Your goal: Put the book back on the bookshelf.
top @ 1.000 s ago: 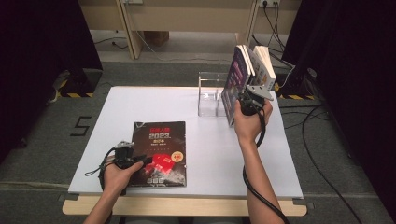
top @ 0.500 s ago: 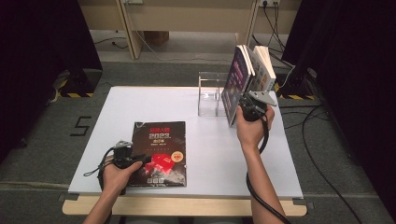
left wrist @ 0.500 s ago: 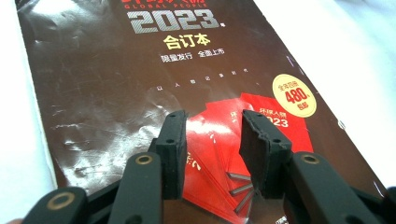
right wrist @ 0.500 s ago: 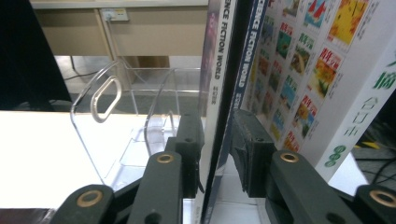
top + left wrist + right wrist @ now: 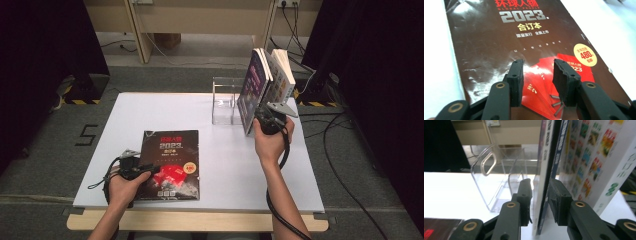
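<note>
- While my left claw point(image 5: 150, 172) rests low over the flat dark magazine with the red patch on its cover point(image 5: 171, 162), my right claw point(image 5: 259, 116) is up at the tall thin dark book point(image 5: 251, 90).
- That book stands on its bottom edge, leaning against the other upright books point(image 5: 281, 70), just beside the clear plastic rack point(image 5: 223, 100).
- Its long side runs up and down, and its edge sits right between my right claw's fingers point(image 5: 560, 195).
- Those fingers have just been opening a little; there is a small gap, so I am not squeezing it.
- My left claw's fingers point(image 5: 515, 75) are apart, holding nothing.
- My right hand is the nearer one to the book.
</note>
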The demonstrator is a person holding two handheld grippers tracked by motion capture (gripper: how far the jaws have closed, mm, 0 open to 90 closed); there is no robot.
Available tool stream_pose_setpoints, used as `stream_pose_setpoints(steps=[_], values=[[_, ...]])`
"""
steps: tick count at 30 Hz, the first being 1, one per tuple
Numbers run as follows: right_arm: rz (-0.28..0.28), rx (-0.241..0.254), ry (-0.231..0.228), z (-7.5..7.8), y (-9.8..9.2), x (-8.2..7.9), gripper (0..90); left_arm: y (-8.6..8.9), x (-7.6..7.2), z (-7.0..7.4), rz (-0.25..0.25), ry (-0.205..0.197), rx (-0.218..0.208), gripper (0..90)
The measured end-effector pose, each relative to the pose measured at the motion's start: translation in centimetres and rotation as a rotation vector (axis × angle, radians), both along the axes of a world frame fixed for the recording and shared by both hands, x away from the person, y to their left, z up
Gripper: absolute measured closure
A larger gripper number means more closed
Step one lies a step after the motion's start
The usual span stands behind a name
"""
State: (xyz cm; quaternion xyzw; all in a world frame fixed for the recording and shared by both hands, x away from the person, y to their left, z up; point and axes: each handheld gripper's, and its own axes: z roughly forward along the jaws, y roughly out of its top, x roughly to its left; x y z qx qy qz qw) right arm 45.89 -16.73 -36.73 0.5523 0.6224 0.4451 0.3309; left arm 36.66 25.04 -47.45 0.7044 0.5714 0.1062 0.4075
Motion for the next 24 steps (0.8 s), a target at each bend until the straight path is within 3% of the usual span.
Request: stream_pose_setpoints(steps=[13, 20, 24], values=[[0.049, 0.015, 0.082, -1.3, -0.4, -0.7, 70.0, 0.6, 0.4, 0.1, 0.033, -0.005, 0.007, 62.6], [0.067, 0.008, 0.123, -2.2, -0.7, -1.3, 70.7, 1.2, 0.8, 0.4, 0.074, -0.017, 0.021, 72.3], [0.085, 0.01, 0.155, -2.7, -0.8, -1.7, 72.8, 1.8, 1.4, 0.5, 0.106, -0.022, 0.062, 82.9]])
